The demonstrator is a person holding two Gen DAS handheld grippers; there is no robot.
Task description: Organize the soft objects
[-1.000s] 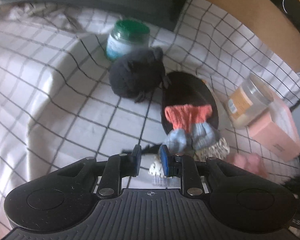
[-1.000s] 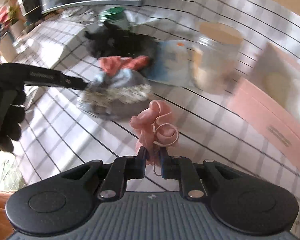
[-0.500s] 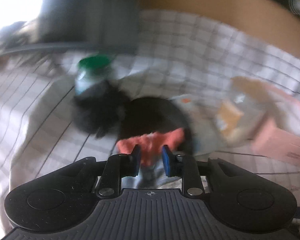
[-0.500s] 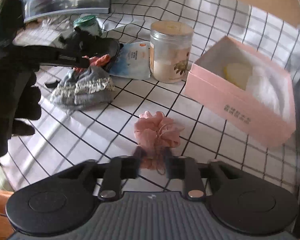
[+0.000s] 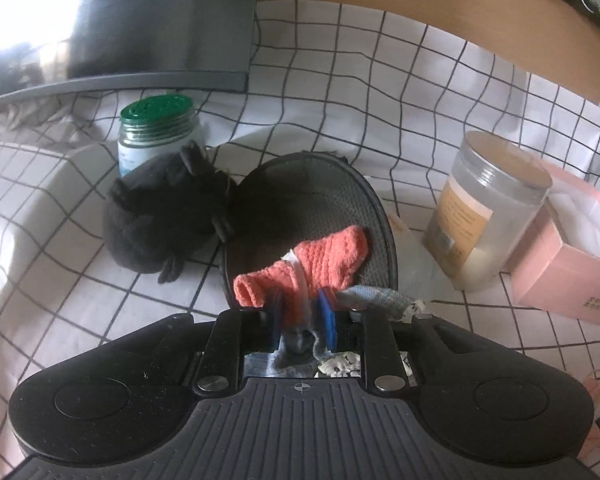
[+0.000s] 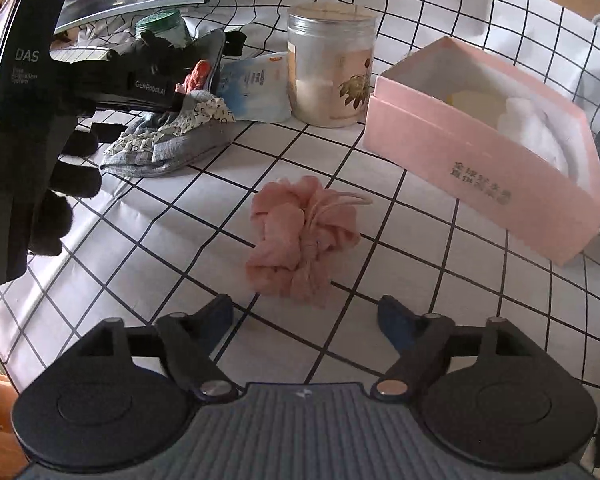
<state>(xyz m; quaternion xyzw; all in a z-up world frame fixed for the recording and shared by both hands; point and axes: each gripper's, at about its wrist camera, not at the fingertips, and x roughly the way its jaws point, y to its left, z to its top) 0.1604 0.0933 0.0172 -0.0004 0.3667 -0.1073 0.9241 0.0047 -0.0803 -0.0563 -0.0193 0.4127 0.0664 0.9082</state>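
**Left side pinching the orange sock, right side hanging open over the pink scrunchie**

So the left hand-held gripper (image 5: 300,316) is sitting with its blue pads (image 5: 326,314) closed onto the orange sock (image 5: 320,266), right at the white band in the middle of it. The sock is draping over the front rim of the dark oval tray (image 5: 300,196), with a grey sock (image 5: 374,298) trailing off to the right just beside the pads. Some grey fabric is also showing down between the fingers, so I can't tell if it's only the orange one getting caught.

The right hand-held gripper (image 6: 306,314) is wide apart and holding nothing, hovering just short of the pink scrunchie (image 6: 300,236), which is lying loose on the checked bench (image 6: 400,320) between the tray pile and the pink box (image 6: 480,152).

My take on doing this step well:

- Lift the orange sock slowly and watch whether the grey one is coming along. If it is, a little shake or a re-grip further along the orange knit is probably the fix.
- Steer wide of the black plush toy (image 5: 164,216) and the green-lidded jar (image 5: 156,132) behind it; both are sitting close to the tray.
- For the scrunchie, go for the bunched middle rather than the thin elastic loop, since that loop looks likely to slip out.
- The clear jar (image 6: 332,64) is near the box, so approach from the open side.
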